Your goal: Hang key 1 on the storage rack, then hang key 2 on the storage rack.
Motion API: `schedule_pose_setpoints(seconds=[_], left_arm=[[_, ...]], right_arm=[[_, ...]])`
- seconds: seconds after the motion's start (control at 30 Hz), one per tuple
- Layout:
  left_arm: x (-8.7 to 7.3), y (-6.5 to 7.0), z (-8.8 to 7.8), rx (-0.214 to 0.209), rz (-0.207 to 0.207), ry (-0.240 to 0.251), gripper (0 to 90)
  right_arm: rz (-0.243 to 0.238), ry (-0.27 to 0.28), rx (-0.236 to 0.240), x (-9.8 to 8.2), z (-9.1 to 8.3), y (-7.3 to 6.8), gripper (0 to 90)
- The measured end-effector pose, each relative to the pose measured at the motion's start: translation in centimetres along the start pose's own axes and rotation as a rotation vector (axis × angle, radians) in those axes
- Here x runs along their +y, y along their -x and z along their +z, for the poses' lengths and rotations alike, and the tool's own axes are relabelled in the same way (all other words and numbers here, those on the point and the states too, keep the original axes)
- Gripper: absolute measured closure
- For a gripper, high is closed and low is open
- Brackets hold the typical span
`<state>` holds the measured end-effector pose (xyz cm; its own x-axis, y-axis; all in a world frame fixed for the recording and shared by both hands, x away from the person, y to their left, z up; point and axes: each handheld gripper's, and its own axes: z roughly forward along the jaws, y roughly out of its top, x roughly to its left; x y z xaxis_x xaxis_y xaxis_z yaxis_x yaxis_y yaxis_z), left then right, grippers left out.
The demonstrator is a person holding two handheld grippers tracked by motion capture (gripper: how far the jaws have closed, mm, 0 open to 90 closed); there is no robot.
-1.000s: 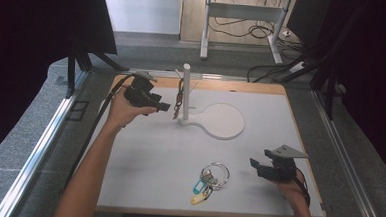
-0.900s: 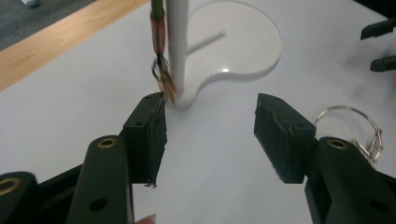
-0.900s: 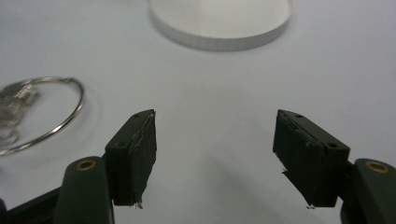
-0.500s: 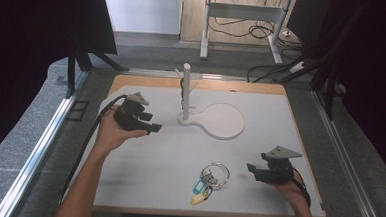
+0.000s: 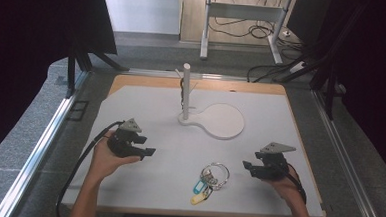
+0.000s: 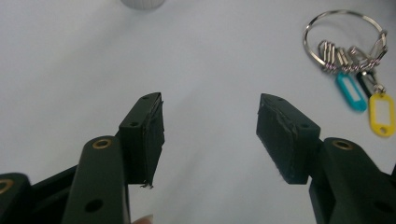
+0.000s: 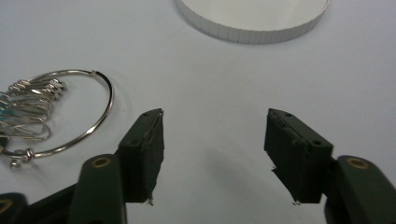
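The left gripper hangs over the white worktop, its two black fingers spread apart with only bare surface between them. Beyond the right-hand finger lies a key ring carrying blue and yellow tags.

Key ring w/ metal loop, small clips, blue + yellow tags, flat on white mat, front centre
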<state>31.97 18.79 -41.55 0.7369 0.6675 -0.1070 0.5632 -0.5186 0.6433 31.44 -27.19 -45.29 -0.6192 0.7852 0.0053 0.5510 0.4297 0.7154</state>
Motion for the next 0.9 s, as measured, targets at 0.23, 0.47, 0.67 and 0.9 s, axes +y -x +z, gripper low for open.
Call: schedule_pose_setpoints(seconds=[0.23,0.47,0.67,0.9], left_arm=[[-0.7,0.3,0.6,-0.008,0.015,-0.017,40.3],[-1.3,0.0,1.3,-0.015,-0.003,-0.023,40.1],[-1.6,0.3,1.6,-0.027,0.003,-0.035,39.8],[-2.0,0.4,1.4,-0.034,-0.007,-0.028,39.6]], right_arm=[[-0.045,-0.095,0.043,2.7,-0.4,-0.3,43.4],[-0.119,-0.2,0.086,5.0,0.3,-2.3,45.3],[-0.149,-0.251,0.087,5.7,0.8,-3.1,46.5],[-0.18,-0.332,0.104,6.4,2.3,-4.2,49.0]])
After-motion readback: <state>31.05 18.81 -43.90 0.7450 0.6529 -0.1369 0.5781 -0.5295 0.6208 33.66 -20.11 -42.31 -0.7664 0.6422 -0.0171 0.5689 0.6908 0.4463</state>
